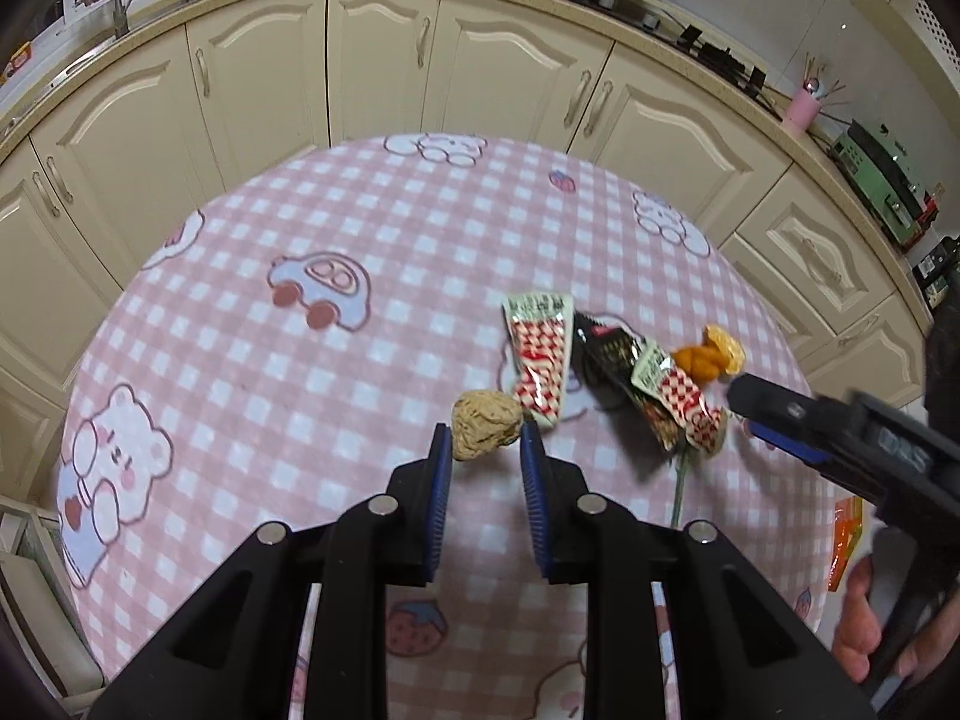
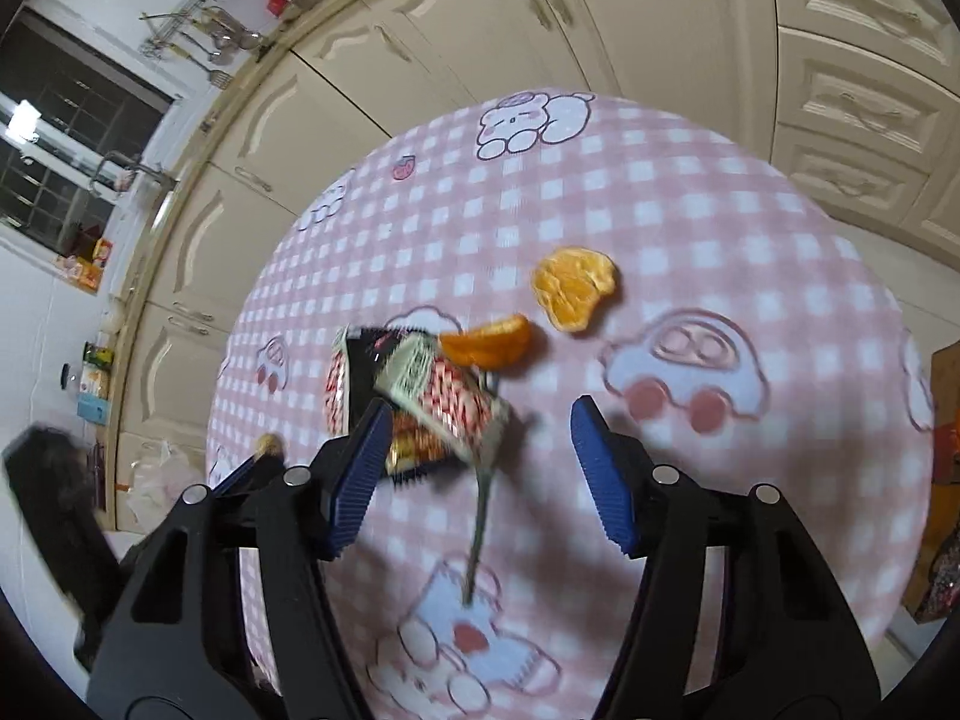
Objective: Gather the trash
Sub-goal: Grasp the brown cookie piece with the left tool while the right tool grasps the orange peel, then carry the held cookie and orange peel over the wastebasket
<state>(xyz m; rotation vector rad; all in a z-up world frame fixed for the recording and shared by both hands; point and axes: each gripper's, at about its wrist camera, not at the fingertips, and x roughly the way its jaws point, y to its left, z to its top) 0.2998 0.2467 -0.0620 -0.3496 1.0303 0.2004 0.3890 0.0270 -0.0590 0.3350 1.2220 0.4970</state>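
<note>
- The left hand-held gripper is closed on a beige crumpled wad — its blue pads press the wad from both sides, at the very tips, above the pink checked cloth of the counter.
- With such a shallow bite, I would carry the wad slowly and level so it does not slip out.
- The right hand-held gripper stands partly open with nothing clamped; a red-checked wrapper and a thin green stem lie between its jaws, untouched by the pads as far as I can tell.
- To do this step well, I would lower it until both pads straddle the wrapper's crumpled middle, then close — taking the stem along if it comes, and keeping clear of the left tool, which works just beside.
- Behind that wrapper lie a black wrapper and a second red-checked one, overlapping in one heap.
- Farther off sit an orange segment and a piece of orange peel, near each other.
- The wrappers' green ends carry print too blurred to read; white lettering on the right tool's body is also not legible.
- Cream cabinets stand beyond the counter.
</note>
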